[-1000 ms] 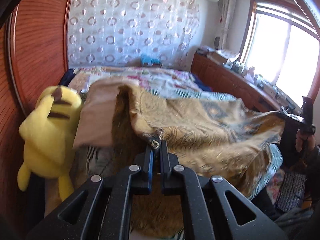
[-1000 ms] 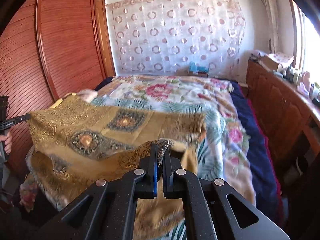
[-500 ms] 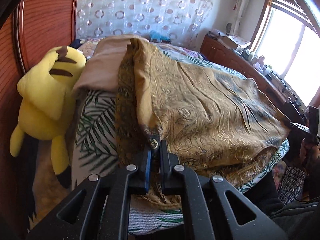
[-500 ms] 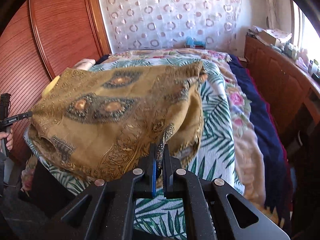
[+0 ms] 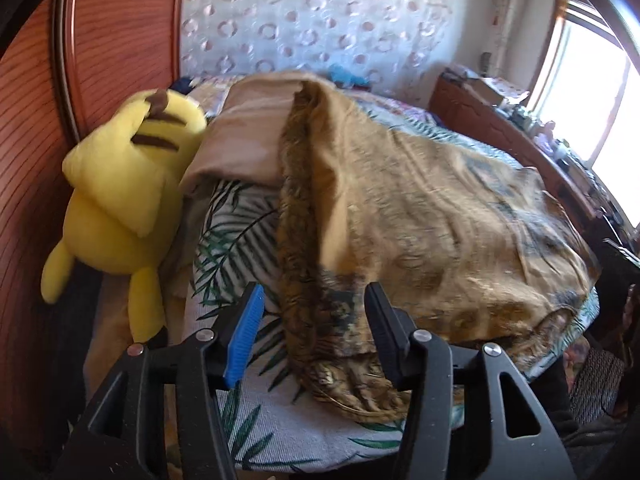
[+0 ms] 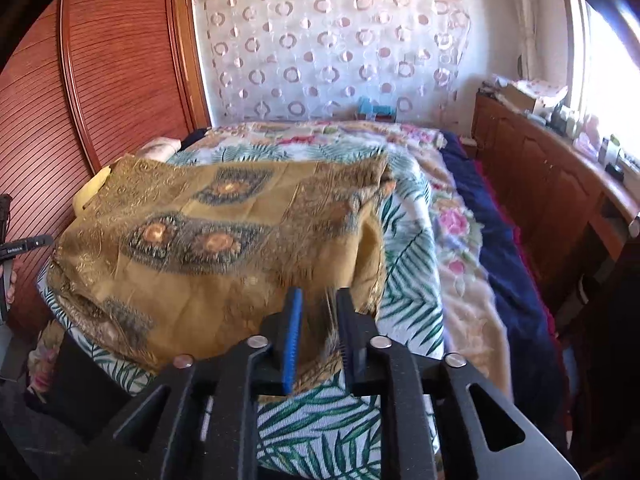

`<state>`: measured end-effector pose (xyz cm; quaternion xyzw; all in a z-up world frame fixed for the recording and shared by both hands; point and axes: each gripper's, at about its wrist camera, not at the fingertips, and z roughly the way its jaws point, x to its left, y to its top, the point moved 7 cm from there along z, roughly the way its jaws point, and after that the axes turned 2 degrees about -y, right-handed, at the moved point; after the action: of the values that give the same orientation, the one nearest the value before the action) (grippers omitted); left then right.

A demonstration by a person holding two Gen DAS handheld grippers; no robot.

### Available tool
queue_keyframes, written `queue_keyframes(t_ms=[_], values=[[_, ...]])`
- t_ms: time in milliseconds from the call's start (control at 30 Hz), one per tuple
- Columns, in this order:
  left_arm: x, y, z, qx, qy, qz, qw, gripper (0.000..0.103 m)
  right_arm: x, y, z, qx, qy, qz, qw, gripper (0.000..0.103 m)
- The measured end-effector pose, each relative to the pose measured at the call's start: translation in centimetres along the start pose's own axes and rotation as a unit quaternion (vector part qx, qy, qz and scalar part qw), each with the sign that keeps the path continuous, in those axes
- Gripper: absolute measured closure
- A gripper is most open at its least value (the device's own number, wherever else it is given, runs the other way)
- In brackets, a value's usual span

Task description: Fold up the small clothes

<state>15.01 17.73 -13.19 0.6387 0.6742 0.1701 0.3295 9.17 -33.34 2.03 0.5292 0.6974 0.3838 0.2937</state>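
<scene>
Nearest in the left wrist view, the left gripper (image 5: 314, 300) stands with its jaws well apart, the folded near edge of the golden patterned cloth (image 5: 420, 216) lying loose between them with no pad pressing on it; its jaws have just been opening, where half a second ago they were pinched shut on that edge. In the right wrist view the right gripper (image 6: 320, 308) is partly open, a blurred wisp of the cloth's corner hanging between the pads without being squeezed; its jaws have just been opening too, after clamping that corner before. The cloth (image 6: 208, 240) now lies doubled over on the leaf-print bedsheet (image 6: 404, 264) at the near end of the bed, whereas a second ago it hung raised between the two grippers. At the left edge of the right wrist view the left gripper's dark handle carries small white lettering, too small to read. Beside the cloth sits a yellow plush toy (image 5: 128, 200) against the wooden wardrobe (image 5: 36, 152), next to a tan pillow (image 5: 248, 136). Farther back hangs a circle-patterned curtain (image 6: 336, 44).
</scene>
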Motion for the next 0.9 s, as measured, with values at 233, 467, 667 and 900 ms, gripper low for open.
queue_keyframes(t_ms=[233,467,667,900], values=[[0.3,-0.8,2.3,0.026,0.01,-0.009,0.9996,0.05,2.8,0.3,-0.3,-0.012,0.023,-0.015,1.0,0.043],[0.4,-0.9,2.2,0.017,0.018,-0.012,0.9996,0.05,7.0,-0.9,3.6,0.015,0.064,-0.034,0.997,0.043],[0.2,-0.8,2.2,0.009,0.02,-0.01,0.9997,0.05,9.9,-1.6,7.9,0.04,0.068,-0.07,0.994,0.043],[-0.6,-1.1,2.1,0.009,-0.017,-0.017,0.9997,0.081,10.4,-2.3,9.5,0.055,0.063,-0.068,0.994,0.042]])
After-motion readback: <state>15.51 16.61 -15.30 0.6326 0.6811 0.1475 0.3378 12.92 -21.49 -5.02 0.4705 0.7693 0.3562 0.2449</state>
